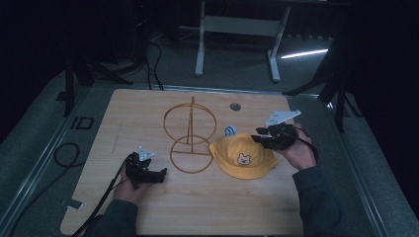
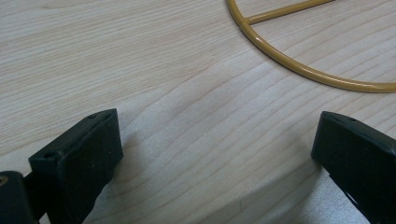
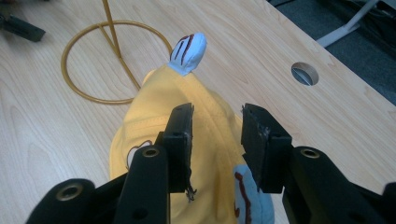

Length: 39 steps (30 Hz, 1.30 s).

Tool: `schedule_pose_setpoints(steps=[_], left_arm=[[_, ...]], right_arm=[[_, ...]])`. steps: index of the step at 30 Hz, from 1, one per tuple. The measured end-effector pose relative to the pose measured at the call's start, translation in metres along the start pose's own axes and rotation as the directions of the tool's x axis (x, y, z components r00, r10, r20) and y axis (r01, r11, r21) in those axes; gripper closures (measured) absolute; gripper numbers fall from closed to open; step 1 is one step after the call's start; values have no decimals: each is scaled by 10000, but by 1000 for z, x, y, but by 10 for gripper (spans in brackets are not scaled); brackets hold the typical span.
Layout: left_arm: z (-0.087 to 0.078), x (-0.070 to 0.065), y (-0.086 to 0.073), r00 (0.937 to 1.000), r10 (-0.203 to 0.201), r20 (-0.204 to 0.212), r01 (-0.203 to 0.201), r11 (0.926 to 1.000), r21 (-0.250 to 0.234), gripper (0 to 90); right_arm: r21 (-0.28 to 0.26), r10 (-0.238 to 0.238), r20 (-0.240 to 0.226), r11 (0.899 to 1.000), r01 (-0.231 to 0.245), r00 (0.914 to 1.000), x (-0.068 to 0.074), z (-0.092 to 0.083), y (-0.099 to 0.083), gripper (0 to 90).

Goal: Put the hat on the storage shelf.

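Hat (image 1: 242, 157), yellow with a small bear face on the front, lies on the wooden table (image 1: 207, 207) right of centre, just beside the base ring of the gold wire stand (image 1: 190, 133). From the high view, your right gripper (image 1: 264, 138) sits at the hat's right edge, its grey three-cornered plate raised above it, while your left gripper (image 1: 160, 174) rests low on the table near the front left, apart from the stand's lower ring. That view is dim and does not resolve either pair of jaws. The right gripper view does: your right gripper (image 3: 217, 140) has its jaws spread with a clear gap, yellow fabric lying between and under them, and nothing pinched that you can confirm. It also shows the hat's two pale blue ears with dark red stripes, one ear (image 3: 189, 53) standing up at the far side, the other just below the right-hand jaw; the high view gives you one blue ear only, at the hat's top edge. A round hole in the table (image 3: 304, 73) appears beyond the hat. In the left gripper view, your left gripper (image 2: 217, 154) is spread wide over bare wood grain, holding nothing, with an arc of the stand's ring (image 2: 299, 70) ahead of it and not touching either jaw.
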<state>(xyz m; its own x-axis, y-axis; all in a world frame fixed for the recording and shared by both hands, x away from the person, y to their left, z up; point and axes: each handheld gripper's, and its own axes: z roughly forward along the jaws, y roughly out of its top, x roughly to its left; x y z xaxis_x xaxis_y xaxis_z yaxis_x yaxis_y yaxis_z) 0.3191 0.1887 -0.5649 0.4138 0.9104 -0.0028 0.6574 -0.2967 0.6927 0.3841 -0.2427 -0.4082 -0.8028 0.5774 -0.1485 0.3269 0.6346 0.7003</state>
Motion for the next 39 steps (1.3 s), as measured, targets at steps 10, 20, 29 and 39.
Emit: schedule_pose_setpoints(steps=[10,20,29,39], left_arm=[[0,0,0,10000,7,-1,-7,10000,-2,19],[0,0,0,10000,-1,-3,1,10000,-4,19],[0,0,0,10000,0,-7,0,10000,-8,19],[0,0,0,10000,37,0,-37,10000,26,19]], right_arm=[[776,-263,-238,9966,281,9994,-1,10,11,578],[1639,-622,-610,9839,715,9962,2,24,18,507],[2418,-615,-581,9675,738,9964,-2,37,22,462],[3151,-389,-948,9467,670,9947,-9,55,21,561]])
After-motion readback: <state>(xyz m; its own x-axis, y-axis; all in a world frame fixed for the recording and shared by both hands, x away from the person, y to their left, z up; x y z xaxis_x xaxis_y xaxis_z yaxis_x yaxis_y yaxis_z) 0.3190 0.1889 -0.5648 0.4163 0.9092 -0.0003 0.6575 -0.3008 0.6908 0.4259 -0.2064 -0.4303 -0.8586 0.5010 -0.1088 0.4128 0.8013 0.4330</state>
